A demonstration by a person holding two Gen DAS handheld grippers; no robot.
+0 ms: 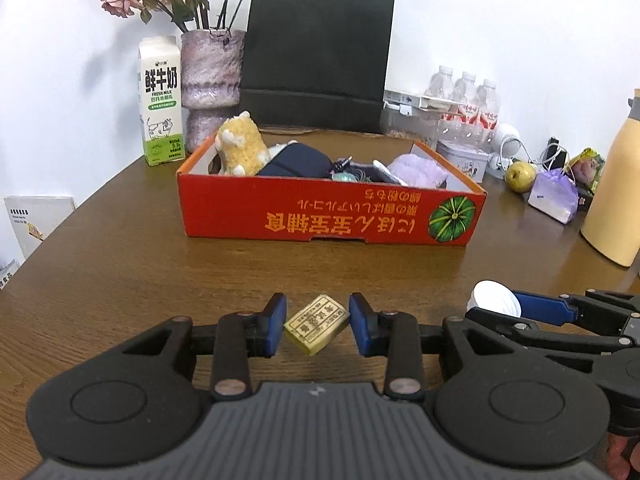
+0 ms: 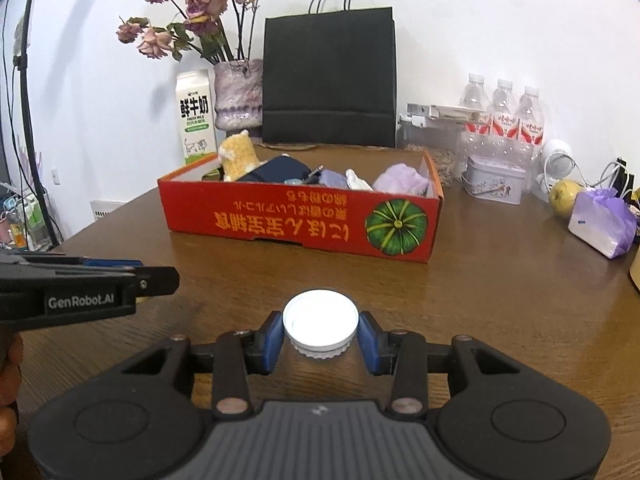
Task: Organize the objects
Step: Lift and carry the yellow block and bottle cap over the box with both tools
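Both pickups look done: the left gripper [image 1: 318, 330] clamps a small yellow packet [image 1: 315, 330] by its corners, and the right gripper [image 2: 320, 332] pinches a white cap [image 2: 320, 322], each just above the near table [image 1: 120, 272]. Next, I judge, both must carry far into the red box [image 1: 320, 216], over its near wall, to a gap among the items inside.

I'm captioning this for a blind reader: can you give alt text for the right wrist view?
The right gripper holds a white lid above a wooden table; beyond stands a red cardboard box of soft items.
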